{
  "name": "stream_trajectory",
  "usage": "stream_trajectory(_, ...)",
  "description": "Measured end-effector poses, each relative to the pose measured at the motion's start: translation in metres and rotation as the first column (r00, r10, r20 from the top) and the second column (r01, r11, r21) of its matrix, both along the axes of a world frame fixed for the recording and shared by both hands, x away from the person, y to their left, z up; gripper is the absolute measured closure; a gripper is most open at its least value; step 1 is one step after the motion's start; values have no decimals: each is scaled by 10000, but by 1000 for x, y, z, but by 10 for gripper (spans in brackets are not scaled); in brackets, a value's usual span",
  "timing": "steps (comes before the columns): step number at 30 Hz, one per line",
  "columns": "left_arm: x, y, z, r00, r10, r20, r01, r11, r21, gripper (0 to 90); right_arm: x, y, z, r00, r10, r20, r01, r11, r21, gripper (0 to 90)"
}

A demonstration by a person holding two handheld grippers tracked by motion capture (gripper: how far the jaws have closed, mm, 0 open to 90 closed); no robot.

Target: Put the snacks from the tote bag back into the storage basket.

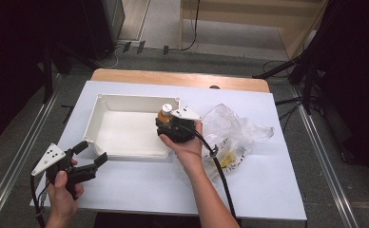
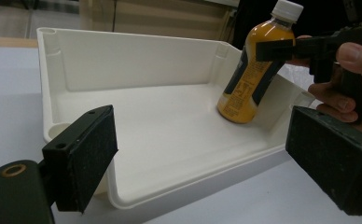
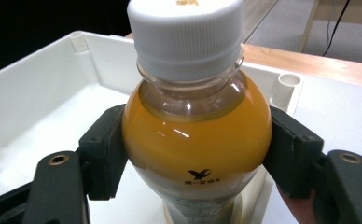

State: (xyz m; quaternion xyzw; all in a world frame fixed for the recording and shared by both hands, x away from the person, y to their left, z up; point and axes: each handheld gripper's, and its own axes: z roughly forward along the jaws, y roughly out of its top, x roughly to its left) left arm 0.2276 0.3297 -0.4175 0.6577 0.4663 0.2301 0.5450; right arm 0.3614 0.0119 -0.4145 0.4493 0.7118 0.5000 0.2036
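The right gripper (image 1: 169,124) grips a bottle (image 3: 197,135) of orange drink, its two black jaws pressed against opposite sides of the rounded shoulder just under the white cap (image 3: 186,35), as the right gripper view shows plainly. In the left gripper view the bottle (image 2: 254,70) stands inside the white tray (image 2: 137,65), leaning a little, with its base on or just above the tray floor near the right-hand far corner; whether the base actually touches the floor I cannot tell. From the high view the bottle (image 1: 165,113) sits at the tray's right end, close to the tray (image 1: 125,100) wall, with the person's right hand (image 1: 186,145) wrapped around the gripper body and a black cable (image 1: 220,173) trailing back along the forearm. The left gripper (image 1: 88,154) is held low at the near left of the table (image 1: 268,190), just outside the tray's near left corner, and its jaws stand wide open with nothing between them; the left gripper view looks between them across the tray. The left hand (image 1: 61,190) holds it by the handle, the grey three-cornered plate (image 1: 48,158) on top. A crumpled clear plastic bag (image 1: 235,130) lies on the white table to the right of the tray, just beside the right hand, with something yellow showing inside it.
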Motion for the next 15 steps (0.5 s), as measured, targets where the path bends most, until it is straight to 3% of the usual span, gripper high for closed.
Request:
stream_trajectory(8,0,1,0,10000,0,6,1,10000,-11,93,0,1,-2,10000,-48,53,47,10000,61,311)
stream_trajectory(15,0,1,0,10000,24,-1,-24,10000,-25,93,-1,-1,0,9998,8,-195,-4,9999,161,306)
